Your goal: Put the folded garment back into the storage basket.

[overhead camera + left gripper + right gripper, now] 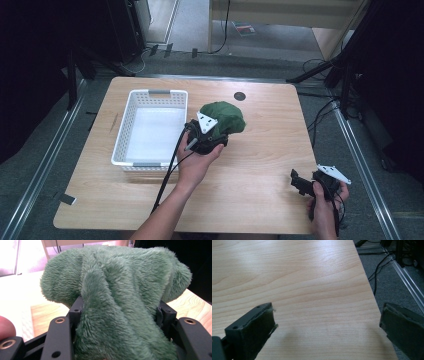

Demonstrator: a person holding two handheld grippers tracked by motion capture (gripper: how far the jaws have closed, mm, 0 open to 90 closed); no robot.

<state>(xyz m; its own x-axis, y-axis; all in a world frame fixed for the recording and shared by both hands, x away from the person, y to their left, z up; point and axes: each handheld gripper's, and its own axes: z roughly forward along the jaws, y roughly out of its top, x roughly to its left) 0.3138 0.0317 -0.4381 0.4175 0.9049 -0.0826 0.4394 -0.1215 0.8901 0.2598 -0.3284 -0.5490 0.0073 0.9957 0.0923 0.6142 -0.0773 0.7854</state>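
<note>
Looking down from the high view, the left gripper (209,134) sits near the middle of the wooden surface (260,165), its jaws clamped on a green plush cloth (225,116) that bunches up just beyond them. A white basket (129,131) stands just beside that gripper, on the side away from the other hand; the cloth is outside it. A small dark disc (240,96) lies on the surface past the cloth. The right gripper (302,183) rests near the surface's near right corner, well apart from the cloth, with a bare span of wood in between.

In the left gripper view, the green plush cloth (120,302) is squeezed between the two black jaws, which press into it from both sides; its fuzzy bulk swells above and ahead of them, with folds running down into the grip. Pale wood shows on either side below the cloth.

In the right gripper view, the right gripper (327,327) has its jaws spread wide with nothing between them, the padded faces pointing across bare wood grain toward the surface's edge, beyond which grey floor (392,277) and cables (378,271) lie.
</note>
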